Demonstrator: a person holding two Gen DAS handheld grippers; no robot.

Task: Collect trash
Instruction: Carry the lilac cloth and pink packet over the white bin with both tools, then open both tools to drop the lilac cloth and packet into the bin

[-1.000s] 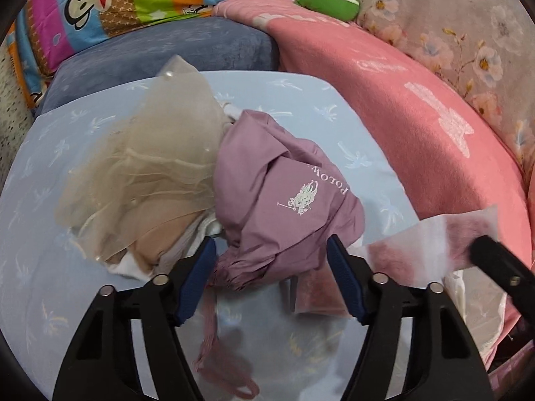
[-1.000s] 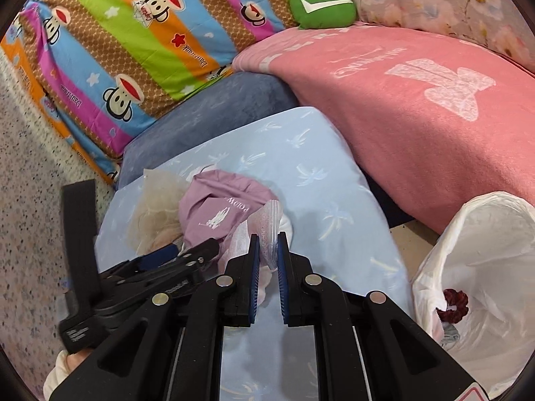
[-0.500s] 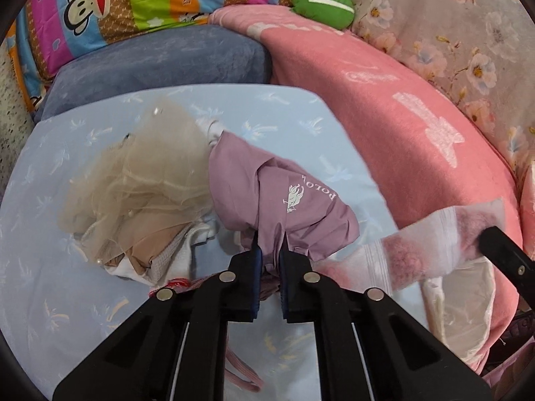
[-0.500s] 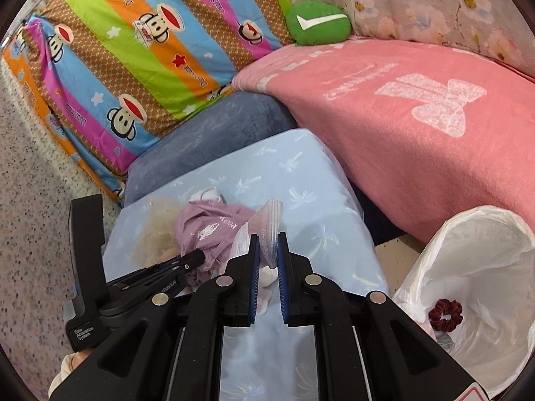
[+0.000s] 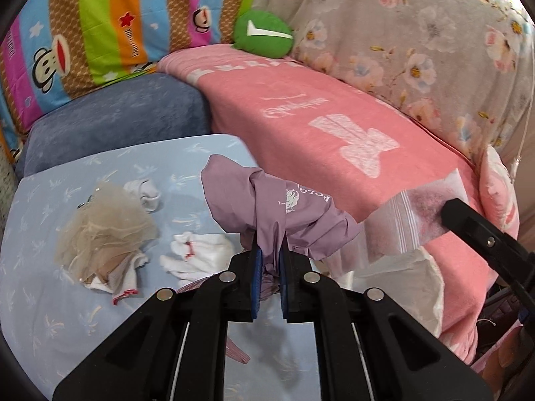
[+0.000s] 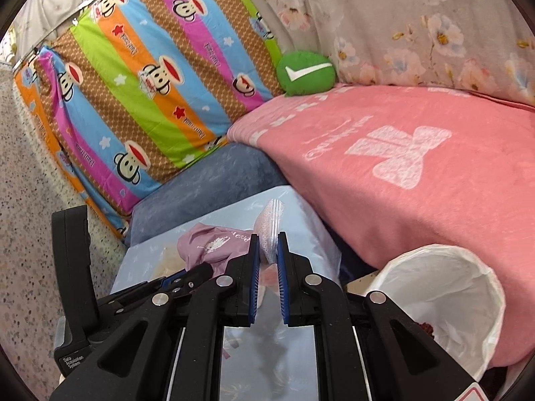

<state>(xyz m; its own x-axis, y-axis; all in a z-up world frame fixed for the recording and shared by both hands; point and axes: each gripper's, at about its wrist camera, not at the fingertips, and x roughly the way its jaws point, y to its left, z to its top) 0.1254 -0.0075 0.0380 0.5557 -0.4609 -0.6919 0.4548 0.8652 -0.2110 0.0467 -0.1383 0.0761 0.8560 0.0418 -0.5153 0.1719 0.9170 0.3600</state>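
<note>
I have the left gripper (image 5: 269,260) clenched on the purple cloth (image 5: 267,200), right gripper (image 6: 267,250) clenched on the plastic wrapper (image 6: 269,224); either could slip before the trash bag (image 6: 468,287) at lower right.

Crumpled mauve cloth bag (image 5: 287,214), white POLO logo, hangs bunched, pinched at its lower fold. Clear zip pouch (image 5: 421,214) with pink fluffy contents at its 3 o'clock, held up edge-on. White-lined trash bag (image 6: 444,294) stands open at 4 o'clock, something dark red inside, maybe a scrunchie.
</note>
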